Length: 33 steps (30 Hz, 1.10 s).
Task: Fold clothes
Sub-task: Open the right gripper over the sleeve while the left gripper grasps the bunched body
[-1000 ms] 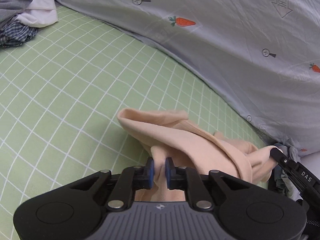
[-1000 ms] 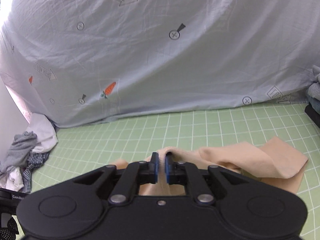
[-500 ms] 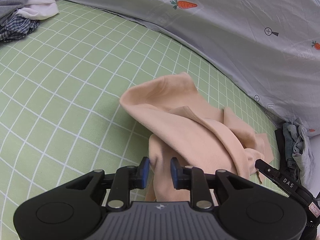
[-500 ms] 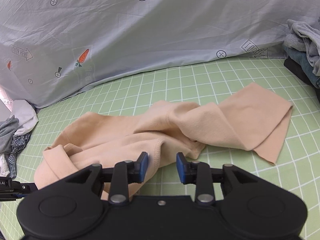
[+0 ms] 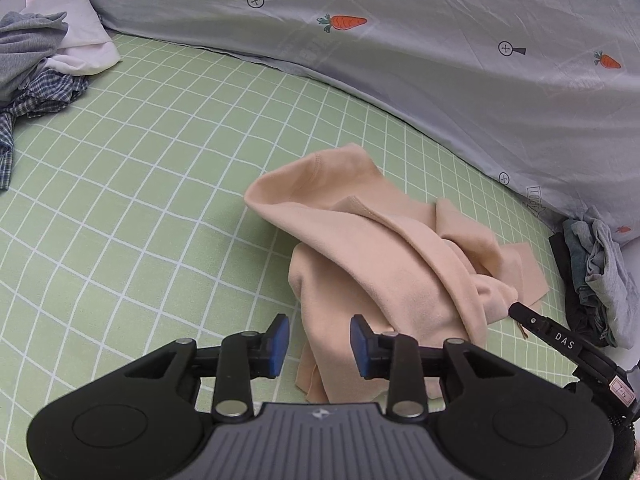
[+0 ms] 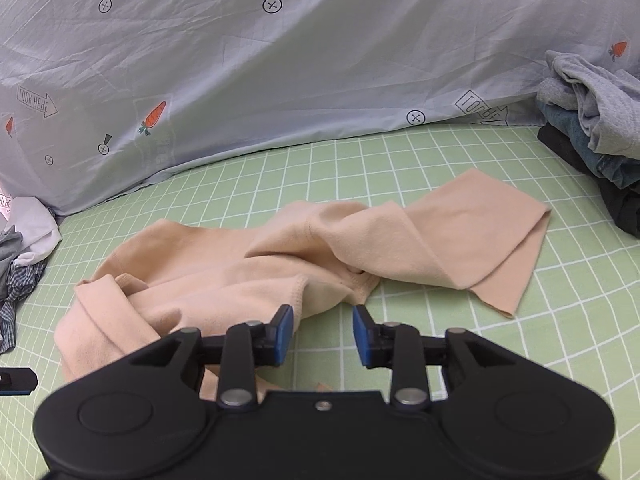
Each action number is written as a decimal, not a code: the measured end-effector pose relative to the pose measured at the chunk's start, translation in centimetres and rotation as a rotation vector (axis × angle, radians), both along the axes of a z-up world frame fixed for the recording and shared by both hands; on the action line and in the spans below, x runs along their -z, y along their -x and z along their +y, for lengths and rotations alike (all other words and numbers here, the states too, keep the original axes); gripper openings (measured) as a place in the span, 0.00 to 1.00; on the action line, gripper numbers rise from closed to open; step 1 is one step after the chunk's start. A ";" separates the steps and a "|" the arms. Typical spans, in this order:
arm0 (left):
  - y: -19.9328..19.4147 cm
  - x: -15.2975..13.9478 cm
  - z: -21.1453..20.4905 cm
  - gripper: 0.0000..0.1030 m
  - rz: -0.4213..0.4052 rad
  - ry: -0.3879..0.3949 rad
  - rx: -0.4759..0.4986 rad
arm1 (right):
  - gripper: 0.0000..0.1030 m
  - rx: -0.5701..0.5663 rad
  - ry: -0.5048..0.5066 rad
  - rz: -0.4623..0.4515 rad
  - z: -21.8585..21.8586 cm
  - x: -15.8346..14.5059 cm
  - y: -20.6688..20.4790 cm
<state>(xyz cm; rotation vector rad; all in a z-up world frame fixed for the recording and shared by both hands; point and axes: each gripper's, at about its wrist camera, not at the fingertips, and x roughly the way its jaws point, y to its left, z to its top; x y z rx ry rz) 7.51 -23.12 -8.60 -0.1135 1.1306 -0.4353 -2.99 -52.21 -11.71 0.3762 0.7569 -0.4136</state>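
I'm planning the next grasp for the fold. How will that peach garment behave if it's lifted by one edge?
The peach garment lies twisted in soft folds on the green checked sheet, so it will probably hang limp and drape. It looks thin, likely light. The overlapping layers may slide apart, so one pinch could lift a single layer only.

A green checked bedsheet (image 5: 120, 200) covers the bed. A pale grey duvet (image 6: 280, 80) printed with carrots (image 5: 344, 22) and arrows lies bunched along its far side.
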 end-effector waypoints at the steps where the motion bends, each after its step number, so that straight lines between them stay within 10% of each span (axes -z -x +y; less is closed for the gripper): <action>1: 0.3 -0.1 -0.3 0.38 -0.008 -0.036 0.007 | 0.33 0.004 0.020 0.012 0.1 0.0 0.1; 5: 1.7 -0.7 -1.3 0.51 -0.052 -0.103 0.068 | 0.44 0.023 0.034 0.046 -0.1 0.4 1.1; 10: 3.2 -1.1 -3.1 0.78 -0.072 -0.045 0.168 | 0.83 0.031 0.045 0.087 0.2 1.3 2.4; 18: 3.8 2.4 -6.4 0.79 -0.031 -0.101 0.257 | 0.96 0.027 0.063 0.136 0.0 2.2 3.1; 21: 2.9 4.5 -6.6 0.67 -0.002 -0.146 0.221 | 0.96 0.030 0.064 0.143 -0.2 2.3 3.0; 25: 1.6 6.3 -5.5 0.06 0.073 -0.119 0.135 | 0.96 0.027 0.065 0.154 -0.2 2.5 3.0; 33: 0.3 3.3 2.2 0.06 0.044 0.003 -0.110 | 0.96 0.014 0.077 0.164 0.8 2.2 1.6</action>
